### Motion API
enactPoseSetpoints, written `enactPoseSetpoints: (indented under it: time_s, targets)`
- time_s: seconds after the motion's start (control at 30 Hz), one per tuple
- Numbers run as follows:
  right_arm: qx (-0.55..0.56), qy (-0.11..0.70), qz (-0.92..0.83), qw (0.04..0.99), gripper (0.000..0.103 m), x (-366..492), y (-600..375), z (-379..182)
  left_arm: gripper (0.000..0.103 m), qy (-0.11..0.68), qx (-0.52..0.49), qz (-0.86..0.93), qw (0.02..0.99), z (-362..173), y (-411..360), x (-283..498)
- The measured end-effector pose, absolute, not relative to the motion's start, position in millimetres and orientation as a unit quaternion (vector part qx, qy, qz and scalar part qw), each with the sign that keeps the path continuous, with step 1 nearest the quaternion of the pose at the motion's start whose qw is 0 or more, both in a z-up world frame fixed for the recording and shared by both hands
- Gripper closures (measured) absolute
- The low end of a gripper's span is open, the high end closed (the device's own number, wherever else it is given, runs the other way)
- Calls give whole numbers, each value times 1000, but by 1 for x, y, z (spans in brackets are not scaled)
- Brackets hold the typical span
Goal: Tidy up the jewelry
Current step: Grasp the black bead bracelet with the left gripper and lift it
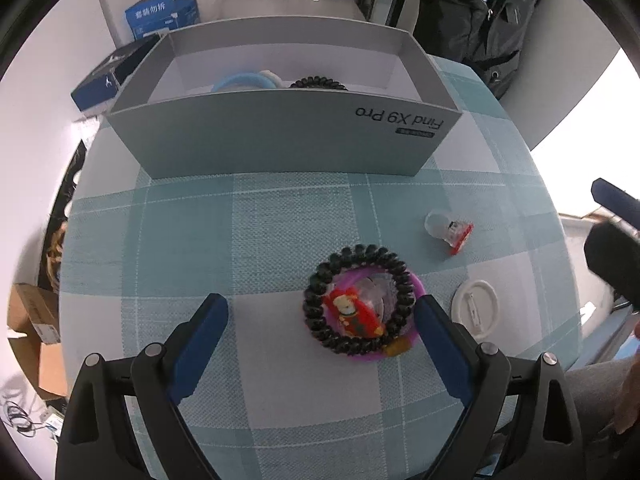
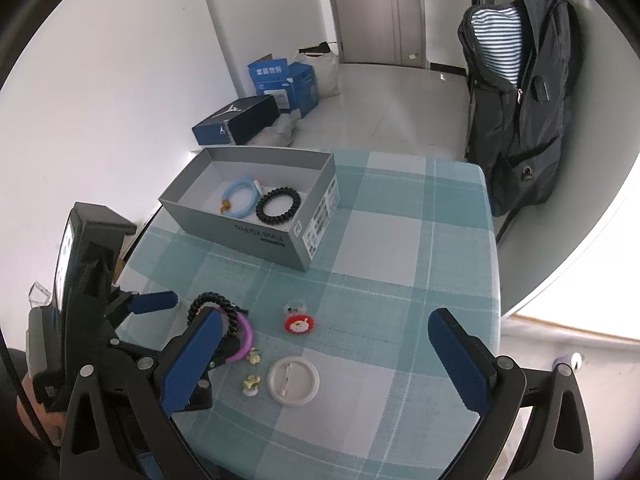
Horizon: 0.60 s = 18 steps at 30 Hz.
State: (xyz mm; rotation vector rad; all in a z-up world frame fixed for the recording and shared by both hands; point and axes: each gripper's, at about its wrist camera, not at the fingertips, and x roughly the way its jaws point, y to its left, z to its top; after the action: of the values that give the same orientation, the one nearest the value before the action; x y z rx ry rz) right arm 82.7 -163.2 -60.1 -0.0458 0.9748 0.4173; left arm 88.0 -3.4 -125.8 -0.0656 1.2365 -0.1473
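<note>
A black bead bracelet (image 1: 356, 300) lies on a purple ring bracelet (image 1: 416, 280) with a red figure charm (image 1: 354, 314) inside, on the checked tablecloth. My left gripper (image 1: 322, 314) is open, its fingers on either side of this pile. The pile also shows in the right wrist view (image 2: 224, 312). The grey box (image 1: 280, 140) holds a light blue bracelet (image 2: 240, 198) and a black bead bracelet (image 2: 279, 205). My right gripper (image 2: 328, 340) is open and empty above the table.
A clear ring with a red base (image 1: 450, 230) and a white round badge (image 1: 476, 306) lie to the right of the pile. Two small yellow pieces (image 2: 252, 382) lie near the badge (image 2: 294, 380). A dark backpack (image 2: 516, 92) stands beyond the table.
</note>
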Motion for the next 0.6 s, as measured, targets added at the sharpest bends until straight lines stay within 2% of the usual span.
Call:
enactPoseSetpoints:
  time_s: [0.2, 0.23, 0.27, 0.33, 0.4, 0.53, 0.6]
  targets:
    - [-19, 467, 200, 861, 0, 83, -164, -60, 12, 583, -64, -92, 805, -126, -3, 91]
    - [-19, 467, 200, 861, 0, 83, -164, -60, 15, 582, -67, -95, 805, -124, -2, 92]
    - [-20, 467, 199, 861, 0, 83, -163, -60, 25, 582, -67, -96, 805, -124, -1, 93]
    - [-19, 467, 200, 861, 0, 83, -164, -60, 35, 582, -70, -100, 804, -122, 0, 95]
    - [-20, 467, 199, 861, 0, 83, -164, -60, 36, 584, -76, -106, 802, -122, 1, 95]
    - [-23, 468, 197, 861, 0, 82, -163, -60, 52, 584, -76, -116, 800, -122, -2, 96]
    - [-23, 469, 196, 861, 0, 82, -163, -60, 53, 585, -78, -119, 798, -122, -3, 94]
